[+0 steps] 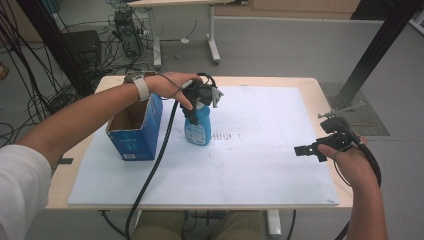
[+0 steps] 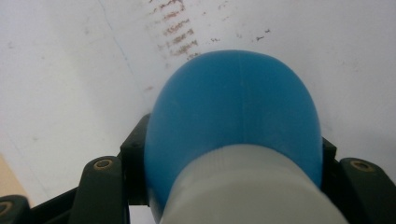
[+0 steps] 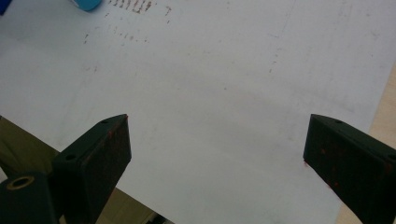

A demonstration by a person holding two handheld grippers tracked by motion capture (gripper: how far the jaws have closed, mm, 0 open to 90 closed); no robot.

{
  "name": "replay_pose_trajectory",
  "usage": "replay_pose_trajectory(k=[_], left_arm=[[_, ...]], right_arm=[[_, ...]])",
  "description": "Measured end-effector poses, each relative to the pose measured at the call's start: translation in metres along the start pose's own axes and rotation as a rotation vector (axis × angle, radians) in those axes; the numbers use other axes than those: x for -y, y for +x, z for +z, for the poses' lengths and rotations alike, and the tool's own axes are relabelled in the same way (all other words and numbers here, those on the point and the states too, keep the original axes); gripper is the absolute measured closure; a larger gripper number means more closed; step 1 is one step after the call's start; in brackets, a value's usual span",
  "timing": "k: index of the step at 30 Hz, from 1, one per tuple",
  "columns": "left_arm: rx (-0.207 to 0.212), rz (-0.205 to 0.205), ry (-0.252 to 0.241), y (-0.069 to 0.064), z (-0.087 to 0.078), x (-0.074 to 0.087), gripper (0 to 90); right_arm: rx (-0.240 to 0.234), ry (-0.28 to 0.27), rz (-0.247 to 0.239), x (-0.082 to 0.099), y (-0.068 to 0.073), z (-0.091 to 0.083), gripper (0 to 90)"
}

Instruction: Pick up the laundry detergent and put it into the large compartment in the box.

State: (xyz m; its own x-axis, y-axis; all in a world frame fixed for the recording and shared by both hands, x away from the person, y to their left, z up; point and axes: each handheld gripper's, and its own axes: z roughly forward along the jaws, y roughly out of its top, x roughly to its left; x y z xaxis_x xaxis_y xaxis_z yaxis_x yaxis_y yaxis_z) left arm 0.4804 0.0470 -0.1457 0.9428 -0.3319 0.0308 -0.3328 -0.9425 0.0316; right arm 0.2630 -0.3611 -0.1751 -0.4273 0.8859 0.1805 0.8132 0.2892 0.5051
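You have a light wood table (image 1: 320,86) under a white board (image 1: 270,150). On the board: blue box (image 1: 136,131) at left, blue bottle (image 1: 198,129) just beside it, reddish smudges (image 1: 225,135).

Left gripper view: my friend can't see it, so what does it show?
A blue bottle with a white neck sits clamped between the left gripper's two black jaws, seen from above. Below lies a white board with small reddish marks.

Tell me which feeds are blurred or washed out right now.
Left gripper view: the blue bottle sits so close it is soft. Right gripper view: fingers sharp, white board evenly lit. High view: clear, slight glare on the board.
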Motion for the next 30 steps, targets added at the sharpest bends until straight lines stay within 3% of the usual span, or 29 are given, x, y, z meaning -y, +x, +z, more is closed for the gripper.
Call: replay_pose_trajectory(k=[12, 16, 17, 18, 21, 24, 25, 30], left_arm=[[-0.028, -0.059, -0.015, -0.013, -0.016, 0.0, 38.4], [-0.03, -0.129, -0.018, -0.017, -0.027, -0.001, 38.5], [-0.03, -0.129, -0.018, -0.017, -0.027, -0.001, 38.4], [-0.028, -0.163, -0.015, -0.019, -0.031, -0.002, 38.5], [-0.024, -0.21, -0.018, -0.021, -0.038, -0.001, 38.5], [-0.046, -0.257, -0.009, -0.028, -0.044, -0.002, 38.5], [-0.046, -0.257, -0.009, -0.028, -0.044, -0.002, 38.4], [-0.044, -0.34, 0.013, -0.033, -0.053, -0.005, 38.5]], right_arm=[[-0.003, -0.007, -0.013, -0.001, 0.002, -0.001, 7.4], [-0.006, -0.008, -0.018, -0.001, 0.003, -0.001, 7.4], [-0.006, -0.008, -0.018, -0.001, 0.003, -0.001, 7.4], [-0.006, -0.009, -0.021, -0.002, 0.004, -0.002, 7.4], [-0.004, -0.01, -0.024, -0.002, 0.005, -0.004, 7.4], [-0.008, -0.013, -0.019, -0.001, 0.006, -0.006, 7.4], [-0.008, -0.013, -0.019, -0.001, 0.006, -0.006, 7.4], [-0.011, -0.02, -0.018, 0.002, 0.007, -0.007, 7.4]])
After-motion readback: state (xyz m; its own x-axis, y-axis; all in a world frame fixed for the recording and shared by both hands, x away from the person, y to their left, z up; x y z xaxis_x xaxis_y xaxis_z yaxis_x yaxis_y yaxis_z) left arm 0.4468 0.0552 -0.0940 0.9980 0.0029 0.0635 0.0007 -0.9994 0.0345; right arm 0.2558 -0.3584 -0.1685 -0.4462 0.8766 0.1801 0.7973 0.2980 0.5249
